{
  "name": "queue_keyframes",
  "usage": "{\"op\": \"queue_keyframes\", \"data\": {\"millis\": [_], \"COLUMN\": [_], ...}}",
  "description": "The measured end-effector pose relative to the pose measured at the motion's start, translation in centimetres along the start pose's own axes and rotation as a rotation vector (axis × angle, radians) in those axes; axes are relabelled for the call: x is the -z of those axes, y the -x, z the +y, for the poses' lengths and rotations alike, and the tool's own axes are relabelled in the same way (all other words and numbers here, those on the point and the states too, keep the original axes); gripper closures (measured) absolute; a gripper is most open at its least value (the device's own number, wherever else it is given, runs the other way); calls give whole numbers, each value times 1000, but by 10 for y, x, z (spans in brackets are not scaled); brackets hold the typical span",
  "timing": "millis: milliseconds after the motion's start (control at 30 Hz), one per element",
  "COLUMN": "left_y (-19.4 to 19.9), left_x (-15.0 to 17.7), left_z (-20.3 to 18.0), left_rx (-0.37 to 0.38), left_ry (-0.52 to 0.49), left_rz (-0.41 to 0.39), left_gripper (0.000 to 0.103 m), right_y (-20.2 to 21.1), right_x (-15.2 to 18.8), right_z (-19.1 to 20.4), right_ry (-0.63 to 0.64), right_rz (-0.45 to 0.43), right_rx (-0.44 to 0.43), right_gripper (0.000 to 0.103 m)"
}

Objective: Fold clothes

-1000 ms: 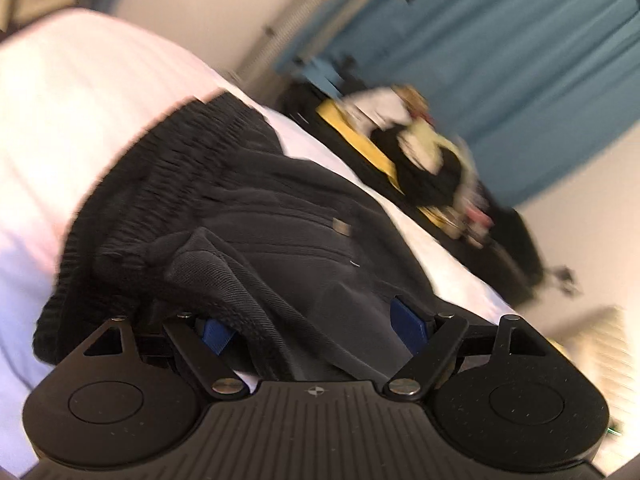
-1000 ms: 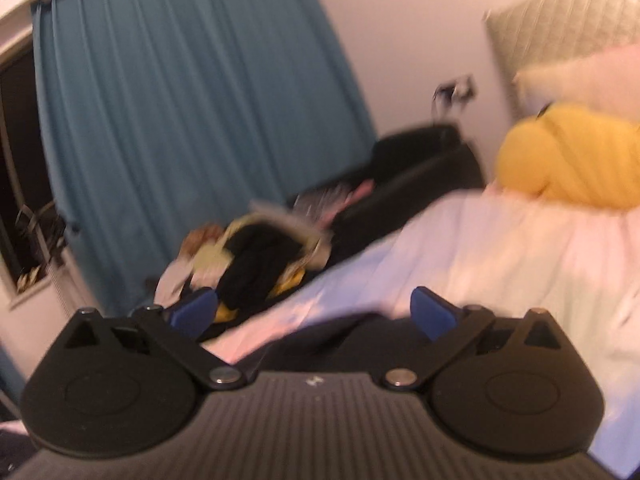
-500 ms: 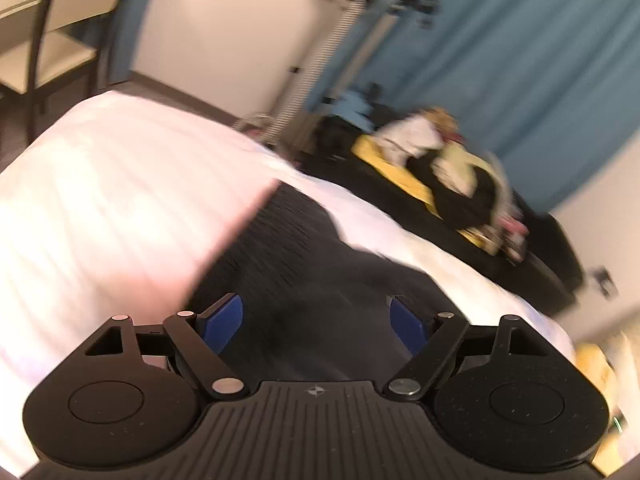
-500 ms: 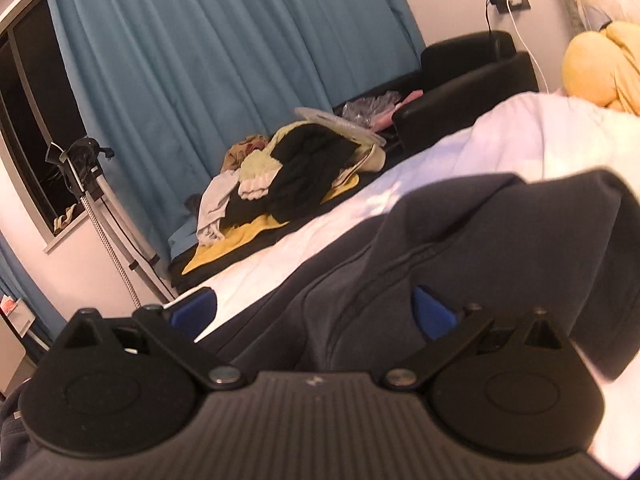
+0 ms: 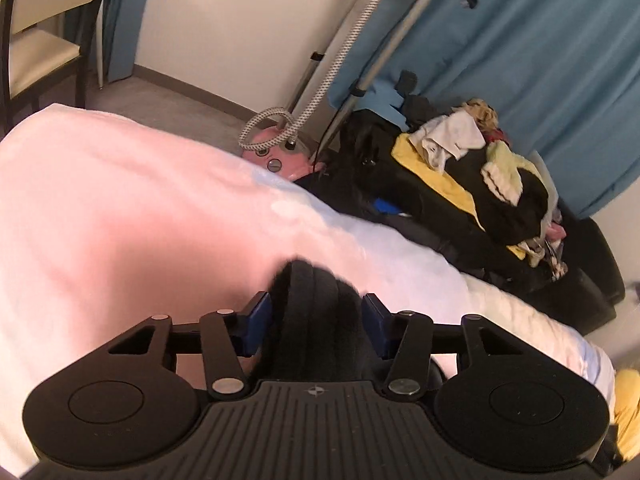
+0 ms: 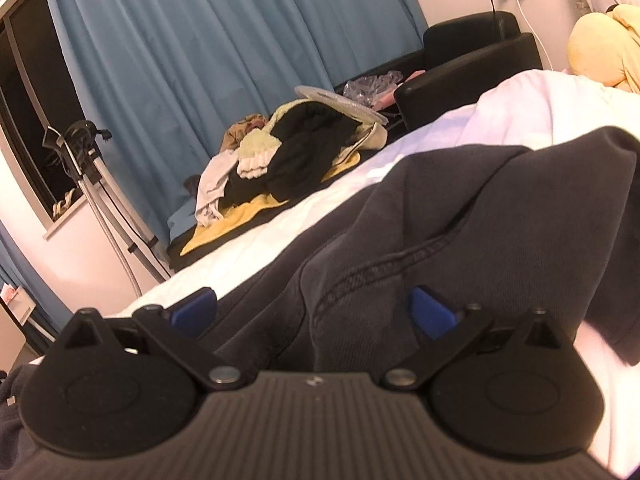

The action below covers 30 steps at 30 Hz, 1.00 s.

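Observation:
A dark grey garment (image 6: 460, 208) lies spread on the white bed sheet (image 6: 520, 96). In the right wrist view my right gripper (image 6: 312, 312) rests low over it, its blue pads (image 6: 432, 312) wide apart, with stitched cloth lying between them untouched. In the left wrist view a bunched black ribbed edge of the garment (image 5: 316, 300) fills the gap of my left gripper (image 5: 316, 320). Its jaws are closing and both blue pads (image 5: 258, 320) touch the fabric. The rest of the garment is hidden behind the left gripper body.
The sheet (image 5: 120, 208) stretches left and ahead to the bed's edge. Beyond it stand a pink garment steamer (image 5: 276, 156) with its pole, a black sofa piled with clothes (image 5: 480, 188), blue curtains (image 6: 200, 40), and a chair (image 5: 40, 40). A yellow cushion (image 6: 600, 48) lies at the far right.
The left gripper swept across the garment to its ribbed edge, and its jaws narrowed around that fabric. The right gripper came down onto the garment, then held still.

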<state>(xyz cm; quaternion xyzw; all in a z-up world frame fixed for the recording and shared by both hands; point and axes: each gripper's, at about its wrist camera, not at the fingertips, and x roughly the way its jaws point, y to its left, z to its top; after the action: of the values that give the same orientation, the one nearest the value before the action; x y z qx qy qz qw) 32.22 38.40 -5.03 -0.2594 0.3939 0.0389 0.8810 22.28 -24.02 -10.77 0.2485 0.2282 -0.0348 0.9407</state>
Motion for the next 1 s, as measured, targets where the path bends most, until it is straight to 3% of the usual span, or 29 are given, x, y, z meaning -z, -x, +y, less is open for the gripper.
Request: {"op": "queue_keyframes", "data": {"millis": [133, 233, 333, 367, 533, 733, 867, 1000], "left_y": [-29, -39, -24, -14, 63, 189, 281, 336], "left_x": [-5, 4, 8, 10, 35, 90, 160, 250], "left_z": [-12, -27, -33, -39, -79, -112, -109, -83], "left_rx": [-18, -81, -118, -130, -147, -57, 45, 101], "left_ry": [-8, -63, -27, -32, -130, -178, -172, -116], "left_rz": [35, 82, 16, -5, -158, -288, -352, -330], "left_gripper": [50, 52, 69, 91, 92, 93, 93, 92], "right_y": [-4, -7, -9, -10, -9, 19, 47, 74], "right_x": [1, 4, 5, 6, 5, -7, -15, -18], "right_z": [-1, 1, 4, 5, 8, -1, 0, 7], "right_ry": [2, 26, 60, 71, 90, 49, 65, 105], "right_rz": [2, -2, -12, -16, -27, -68, -130, -177], "right_rx": [5, 16, 21, 24, 15, -43, -83, -124], "right_gripper": [0, 0, 0, 0, 0, 0, 0, 0]}}
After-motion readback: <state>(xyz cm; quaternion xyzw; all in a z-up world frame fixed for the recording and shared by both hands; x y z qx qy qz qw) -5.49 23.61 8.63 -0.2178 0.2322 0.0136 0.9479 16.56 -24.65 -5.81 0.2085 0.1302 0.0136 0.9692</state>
